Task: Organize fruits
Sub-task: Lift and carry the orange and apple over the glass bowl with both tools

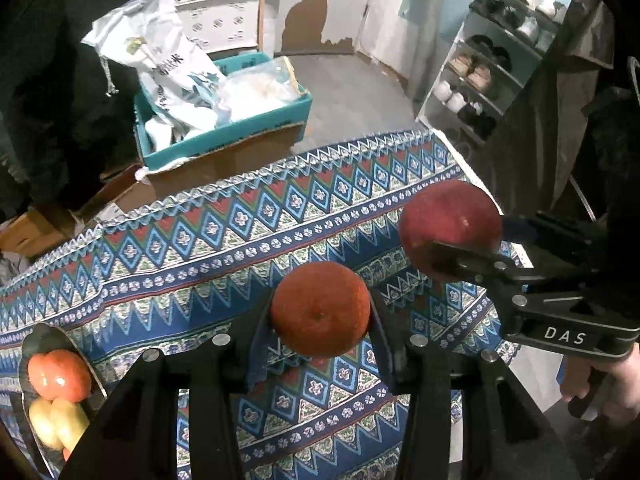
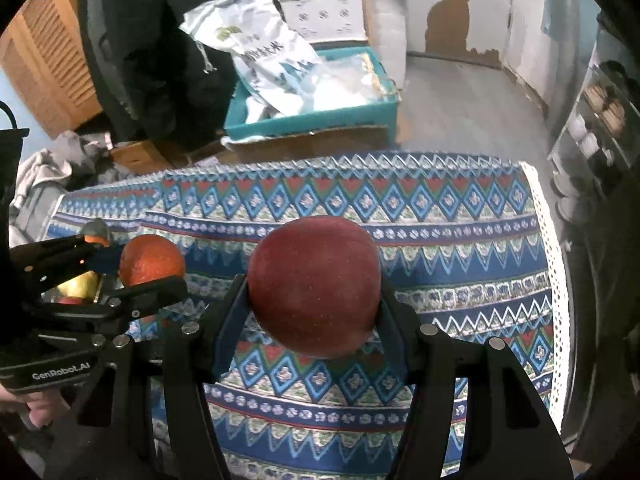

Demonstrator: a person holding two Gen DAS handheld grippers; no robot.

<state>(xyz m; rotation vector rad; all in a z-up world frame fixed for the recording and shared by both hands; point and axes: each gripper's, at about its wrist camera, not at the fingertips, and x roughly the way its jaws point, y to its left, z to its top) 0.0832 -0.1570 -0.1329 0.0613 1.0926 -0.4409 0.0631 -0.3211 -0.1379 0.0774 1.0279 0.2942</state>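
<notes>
Two fruits in the air: both held up over the bench (image 2: 460,240) with its blue, red and white zigzag-patterned cloth, neither one touching it.
Left tongs (image 1: 320,312): closed snugly on a round, rough-skinned orange (image 1: 320,308), one pad on each side of it.
Right tongs (image 2: 314,300): closed around a big dark red apple (image 2: 314,284), spread fairly wide since the apple is chunky.
Where they sit: the two tools are side by side, apple to the right of the orange and a bit further out, well apart from each other.
Shiny metal bowl (image 1: 44,334): at the bench's left edge, already holding an orange-red tomato-looking fruit (image 1: 59,374) and two pale yellow fruits (image 1: 58,422).
Progress guess: looks partway done, some fruit is already in the bowl, and the two in hand haven't been put down anywhere yet. No loose fruit shows on the cloth.
Left view only: gives a clear look into the bowl, plus a grey shoe rack (image 1: 492,64) off to the right.
Right view only: the bowl is mostly hidden behind the left tool, only a glimpse of yellow shows. It does show the bench's lacy white right edge and a wooden slatted door (image 2: 44,60).
</notes>
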